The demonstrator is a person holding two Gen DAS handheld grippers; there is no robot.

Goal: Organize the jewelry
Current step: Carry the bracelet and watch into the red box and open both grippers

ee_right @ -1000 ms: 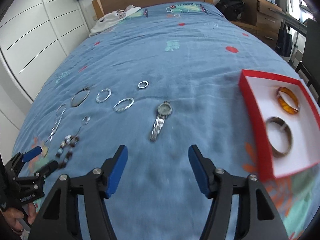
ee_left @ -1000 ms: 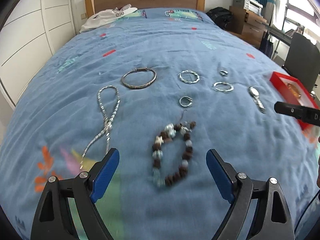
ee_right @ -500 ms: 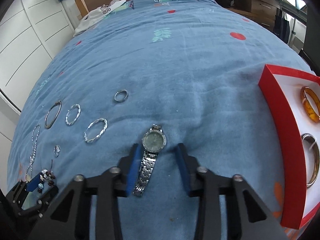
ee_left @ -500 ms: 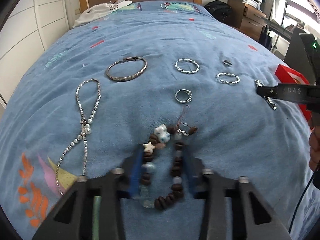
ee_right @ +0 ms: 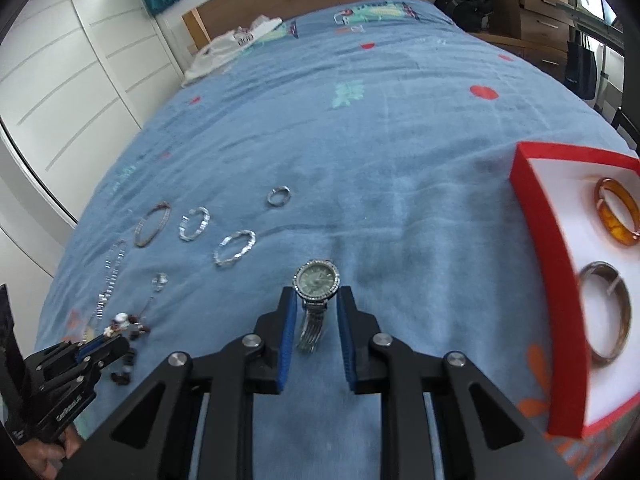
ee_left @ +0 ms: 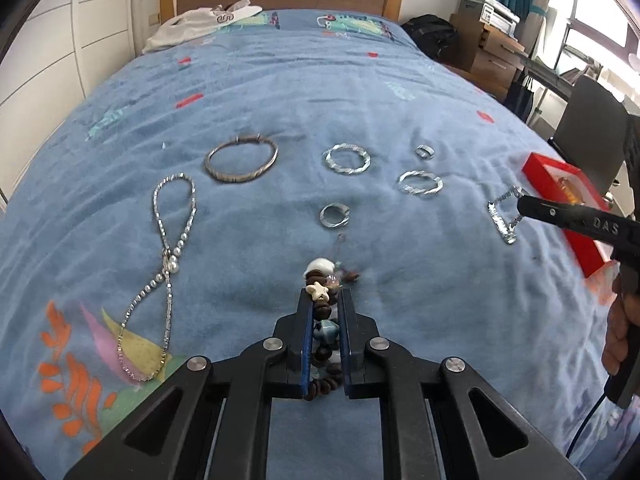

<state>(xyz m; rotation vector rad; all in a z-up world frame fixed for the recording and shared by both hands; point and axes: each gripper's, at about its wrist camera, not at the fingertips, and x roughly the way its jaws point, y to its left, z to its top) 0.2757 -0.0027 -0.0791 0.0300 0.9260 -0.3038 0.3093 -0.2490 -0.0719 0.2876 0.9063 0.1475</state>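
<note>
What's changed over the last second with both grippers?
Left gripper went from wide open to shut on the beaded bracelet. Right gripper moved in around the watch; its jaws are closing, pads not yet touching. Other jewelry and the red box stayed put.

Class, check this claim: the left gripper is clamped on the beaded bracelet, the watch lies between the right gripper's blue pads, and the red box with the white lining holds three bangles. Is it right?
One detail is wrong. The right wrist view shows the red box with the white lining holding two bangles, not three: an amber bangle and a grey-brown bangle. The rest stands: the left gripper clamps the brown-and-white beaded bracelet, and the silver wristwatch lies between the closing right gripper's pads.
</note>
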